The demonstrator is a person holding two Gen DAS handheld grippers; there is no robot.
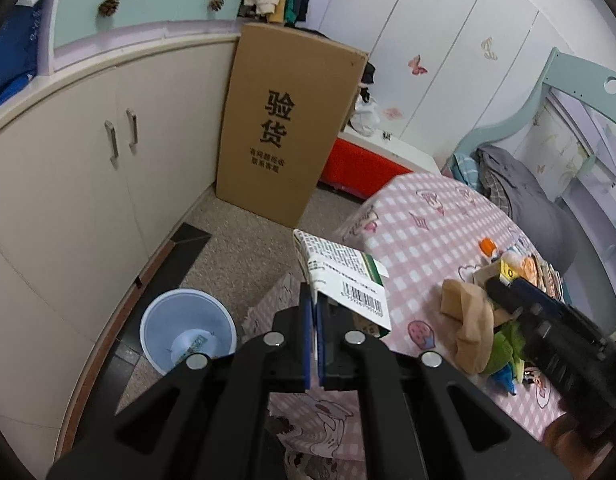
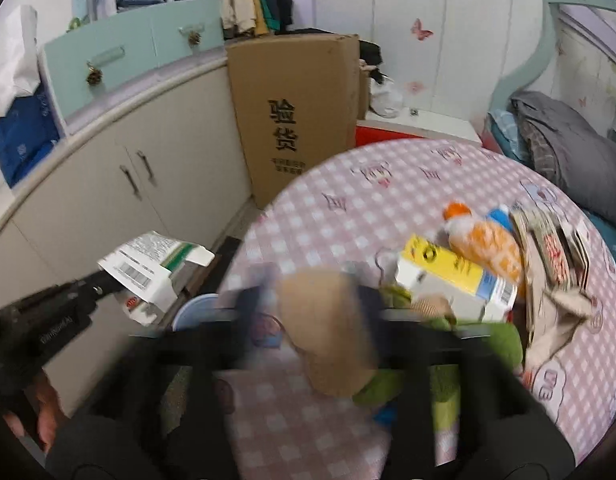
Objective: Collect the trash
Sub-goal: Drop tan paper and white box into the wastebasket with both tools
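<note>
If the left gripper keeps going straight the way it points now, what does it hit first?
Probably the corner of the pink checked bed, then the floor beyond. The left gripper, shut on a flattened white box, aims past the blue bin, which sits off to its left. Depth is hard to judge.

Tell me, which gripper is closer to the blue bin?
Left. The left gripper, holding a white box, is near the blue bin; the right gripper is over the bed's trash.

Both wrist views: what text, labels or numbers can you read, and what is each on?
"验货": printed large on the tall cardboard box.
Smaller lines beneath it on that box: too blurred to read.
White and green carton in the left gripper: barcode and fine print, too small.
Yellow and white box on the bed: blurred.
</note>
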